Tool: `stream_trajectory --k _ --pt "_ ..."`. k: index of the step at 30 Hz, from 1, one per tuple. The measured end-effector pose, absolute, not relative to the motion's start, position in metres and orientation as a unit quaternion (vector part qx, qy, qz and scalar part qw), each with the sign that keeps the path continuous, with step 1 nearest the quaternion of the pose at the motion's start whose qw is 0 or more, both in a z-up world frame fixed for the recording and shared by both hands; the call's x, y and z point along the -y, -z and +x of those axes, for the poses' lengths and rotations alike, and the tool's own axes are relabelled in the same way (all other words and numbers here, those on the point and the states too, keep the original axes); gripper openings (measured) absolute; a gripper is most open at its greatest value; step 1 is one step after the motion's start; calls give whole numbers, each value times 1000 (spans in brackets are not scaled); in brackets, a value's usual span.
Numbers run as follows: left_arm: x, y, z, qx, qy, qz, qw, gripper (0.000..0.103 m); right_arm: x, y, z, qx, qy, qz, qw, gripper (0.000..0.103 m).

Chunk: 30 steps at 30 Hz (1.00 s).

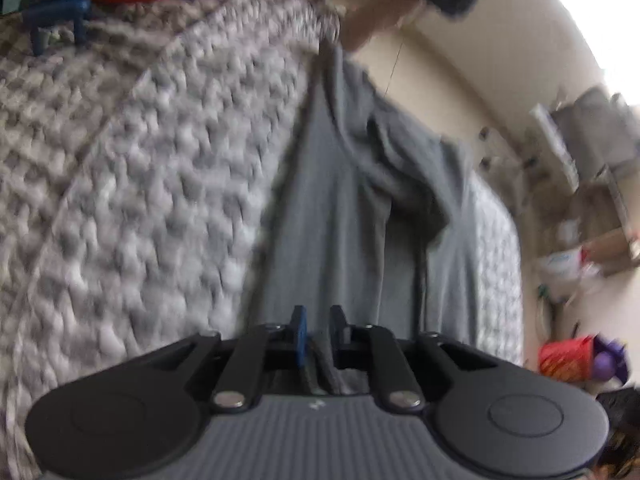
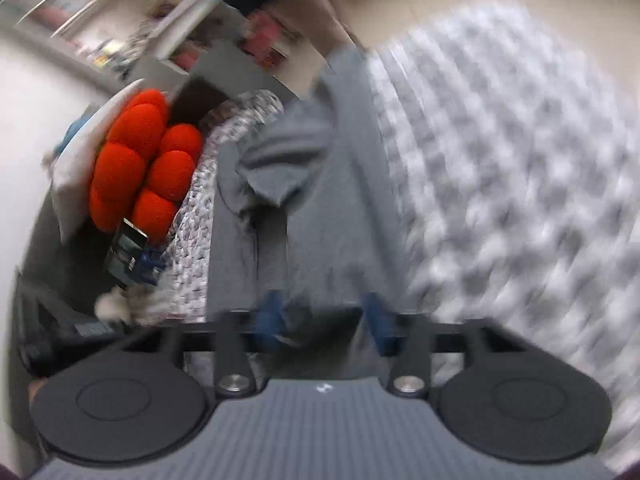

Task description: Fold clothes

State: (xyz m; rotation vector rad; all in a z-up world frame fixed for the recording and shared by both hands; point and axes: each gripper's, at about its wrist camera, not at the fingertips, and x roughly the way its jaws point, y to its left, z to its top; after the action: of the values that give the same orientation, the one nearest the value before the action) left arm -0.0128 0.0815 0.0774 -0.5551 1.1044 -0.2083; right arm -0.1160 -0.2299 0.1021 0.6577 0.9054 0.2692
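Observation:
A grey garment point(image 1: 340, 200) lies stretched lengthwise on a chunky knitted blanket point(image 1: 160, 160), one sleeve point(image 1: 400, 168) bunched to its right. My left gripper point(image 1: 318, 330) is at its near hem. The jaws stand narrowly apart, with a fold of the hem lying in the gap. In the right wrist view the same garment point(image 2: 332, 200) runs away from my right gripper point(image 2: 324, 320). Its blue-padded jaws are wide apart, with the hem loose between them. The blanket point(image 2: 500, 160) fills the right side. Both views are motion-blurred.
An orange bumpy cushion point(image 2: 140, 160) rests at the bed's far side, beside a small blue stand point(image 2: 132, 256) holding a card. A person's forearm point(image 1: 380, 12) shows beyond the garment's far end. Boxes point(image 1: 600, 200) and a red bag point(image 1: 568, 356) sit on the floor past the bed's edge.

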Motion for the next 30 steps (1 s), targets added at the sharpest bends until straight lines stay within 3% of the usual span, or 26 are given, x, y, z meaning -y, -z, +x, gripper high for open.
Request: stream_trajectory --k 8,11,16,22,27,29,30 --pt "-125 -64 -46 -438 167 -286 836 26 209 -104 -120 -358 -226 113 899 66" --pt "-116 -54 -57 -441 191 -247 842 27 198 -86 -121 -354 -259 103 893 66" --pt "-88 -57 -57 -427 235 -169 857 38 188 -77 -117 -365 -267 84 888 66" --pt "-60 -49 -49 -428 248 -83 865 40 187 -71 -117 -375 -271 75 883 56" --pt "-54 -41 -44 -433 264 -68 859 40 188 -66 -112 -380 -271 79 881 40" --pt "-52 -38 -43 -433 269 -61 858 37 187 -65 -110 -382 -270 77 880 34" --pt "-51 -37 -43 -435 270 -58 857 26 186 -64 -108 -384 -269 75 880 29"
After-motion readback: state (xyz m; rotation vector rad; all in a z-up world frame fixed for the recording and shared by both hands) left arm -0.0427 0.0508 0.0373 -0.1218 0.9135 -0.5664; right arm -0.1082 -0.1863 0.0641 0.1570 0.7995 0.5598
